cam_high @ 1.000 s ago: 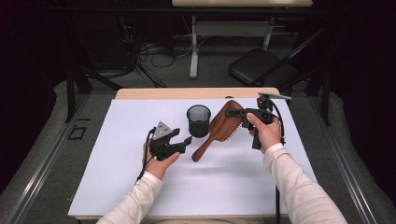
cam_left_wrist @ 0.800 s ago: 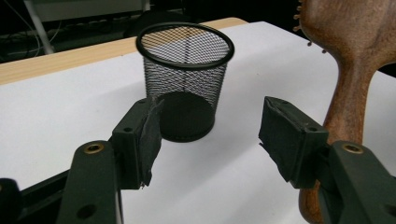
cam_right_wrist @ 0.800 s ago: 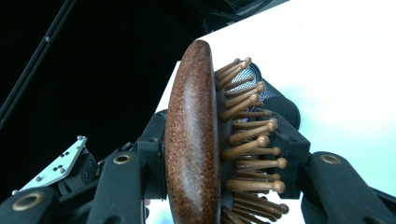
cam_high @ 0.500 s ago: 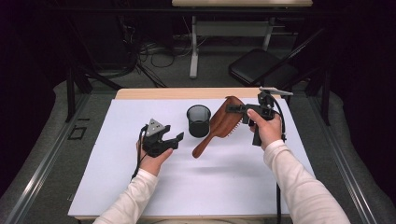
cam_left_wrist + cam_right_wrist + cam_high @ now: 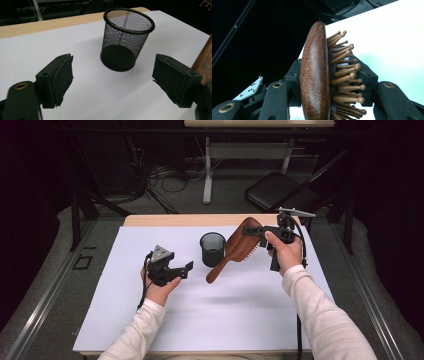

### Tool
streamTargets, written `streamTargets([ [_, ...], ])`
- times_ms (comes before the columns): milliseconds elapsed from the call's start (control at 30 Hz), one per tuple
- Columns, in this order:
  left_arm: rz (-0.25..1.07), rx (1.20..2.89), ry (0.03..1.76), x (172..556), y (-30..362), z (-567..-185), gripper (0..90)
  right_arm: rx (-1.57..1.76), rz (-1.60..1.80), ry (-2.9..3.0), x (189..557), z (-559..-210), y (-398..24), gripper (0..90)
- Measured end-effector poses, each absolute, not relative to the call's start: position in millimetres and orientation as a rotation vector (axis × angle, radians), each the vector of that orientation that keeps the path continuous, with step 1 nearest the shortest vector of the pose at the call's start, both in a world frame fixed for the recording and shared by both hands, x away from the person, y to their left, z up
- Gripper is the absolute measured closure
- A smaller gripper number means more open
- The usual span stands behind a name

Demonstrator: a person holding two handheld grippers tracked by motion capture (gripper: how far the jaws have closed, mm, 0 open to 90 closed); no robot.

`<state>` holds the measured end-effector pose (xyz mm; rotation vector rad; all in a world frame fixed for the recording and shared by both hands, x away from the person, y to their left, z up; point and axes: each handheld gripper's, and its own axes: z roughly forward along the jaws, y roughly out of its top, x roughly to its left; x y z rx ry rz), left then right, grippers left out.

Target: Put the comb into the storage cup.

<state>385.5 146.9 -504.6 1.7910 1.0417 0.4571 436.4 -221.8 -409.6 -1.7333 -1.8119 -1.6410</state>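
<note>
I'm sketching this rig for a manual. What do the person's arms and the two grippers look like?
Both arms wear long off-white sleeves. Each hand carries a black gripper: the left gripper and the right gripper each bear a grey three-cornered plate on top and trail a black cable. In the left gripper view, the blocky black pads look worn, and brass-coloured pivot rivets show.

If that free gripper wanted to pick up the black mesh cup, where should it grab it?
Probably across the round wall of the mesh pen cup, coming in level from the near side, as the left gripper already faces it with its jaws open and nothing between them. The cup stands upright and apart from the wooden hairbrush, so both sides look free. The rim is a thin ring, harder to pinch.
</note>
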Motion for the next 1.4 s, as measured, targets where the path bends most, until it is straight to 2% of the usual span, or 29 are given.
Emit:
streamTargets([
  [967, 0.465, 1.79, 1.061, 384, 155, -500, 15.8, -1.834, -1.713, -1.82, 460, -366, -215, 49.3],
  [1400, 0.46, 1.795, 1.058, 384, 157, -500, 15.8, -1.892, -1.754, -1.796, 470, -357, -211, 49.2],
])
